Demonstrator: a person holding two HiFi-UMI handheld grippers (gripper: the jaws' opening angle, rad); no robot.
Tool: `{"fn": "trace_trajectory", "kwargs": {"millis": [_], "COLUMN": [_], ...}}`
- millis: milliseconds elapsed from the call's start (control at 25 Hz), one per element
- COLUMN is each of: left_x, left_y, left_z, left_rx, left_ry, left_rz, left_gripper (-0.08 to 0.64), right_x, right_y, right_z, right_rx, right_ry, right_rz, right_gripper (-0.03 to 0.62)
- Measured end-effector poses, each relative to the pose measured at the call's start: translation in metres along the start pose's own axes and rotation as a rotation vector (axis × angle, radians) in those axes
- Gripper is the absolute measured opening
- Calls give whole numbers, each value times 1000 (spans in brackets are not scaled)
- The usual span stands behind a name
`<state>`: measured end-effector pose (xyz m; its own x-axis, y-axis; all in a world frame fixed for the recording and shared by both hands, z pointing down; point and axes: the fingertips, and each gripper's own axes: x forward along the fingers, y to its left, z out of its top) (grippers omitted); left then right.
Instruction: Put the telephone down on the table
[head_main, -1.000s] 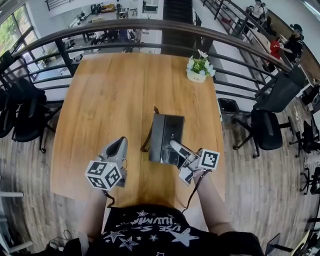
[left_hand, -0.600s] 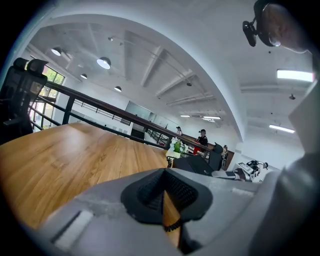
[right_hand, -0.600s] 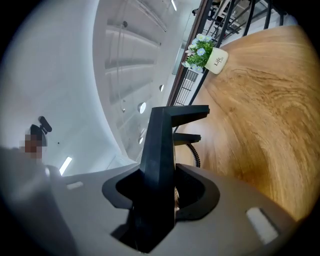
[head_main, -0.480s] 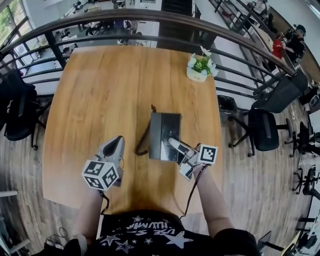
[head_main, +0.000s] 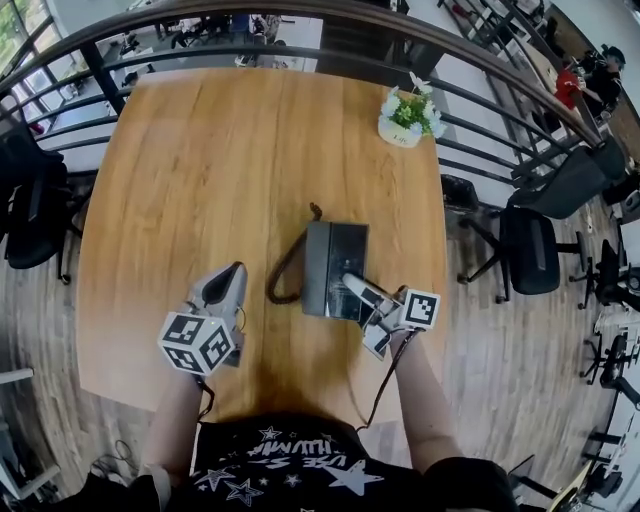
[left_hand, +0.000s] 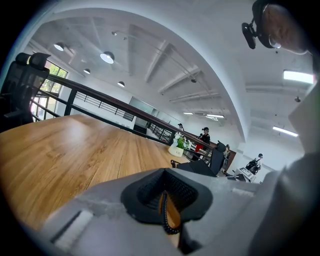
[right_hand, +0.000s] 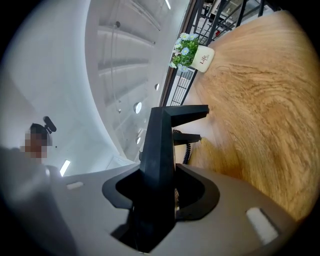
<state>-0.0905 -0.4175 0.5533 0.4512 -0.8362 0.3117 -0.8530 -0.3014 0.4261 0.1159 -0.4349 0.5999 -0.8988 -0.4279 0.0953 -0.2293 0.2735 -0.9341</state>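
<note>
The telephone (head_main: 333, 262) is a dark grey box with a coiled cord (head_main: 283, 280) looping off its left side. It sits over the near right part of the wooden table (head_main: 200, 170). My right gripper (head_main: 350, 288) is shut on its near edge. In the right gripper view the dark casing (right_hand: 160, 150) stands between the jaws. Whether the base rests on the wood I cannot tell. My left gripper (head_main: 232, 275) hovers to the left of the cord, shut and holding nothing. From the left gripper view the telephone (left_hand: 197, 167) shows just beyond the jaws.
A white pot of flowers (head_main: 404, 120) stands at the table's far right corner. A dark railing (head_main: 300, 15) curves round the far side. Black office chairs (head_main: 535, 245) stand on the floor to the right and left. People sit far off at the upper right.
Both grippers have sunk toward the table, the right one bringing the telephone down with it. The cord now curls lower beside the casing.
</note>
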Motion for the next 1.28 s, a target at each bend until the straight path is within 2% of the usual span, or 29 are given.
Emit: {"fn": "trace_trajectory", "kwargs": {"millis": [360,560,760,920,1080,1280], "left_x": [-2,-2,-9,-16,-23,-27], "left_y": [-4,-7,-16,-14,-14,-11], "left_z": [-15,-22,-23,-25,-24,-23], "left_rx": [-7,-16,-27,-28,-35,-26], "left_ry": [28,40,41,36,31,38], "left_rz": [1,10,8,8,8,5], "left_gripper": [2,2,2,2,2,2], "right_x": [-13,-6,-5,-6,-13,-17], "right_y": [-10,-5,1,-5,-13,-21], "right_z": [3,0,-1,-1,2,8], "right_rx": [-20,-116,-154,-175,-192,-336], "right_ry": [-32,-17,-33,-76,-104,-82], "right_rz": [-30,-60,-97,-179,-266,-407], "right_gripper": [178,179,179,176,199,211]}}
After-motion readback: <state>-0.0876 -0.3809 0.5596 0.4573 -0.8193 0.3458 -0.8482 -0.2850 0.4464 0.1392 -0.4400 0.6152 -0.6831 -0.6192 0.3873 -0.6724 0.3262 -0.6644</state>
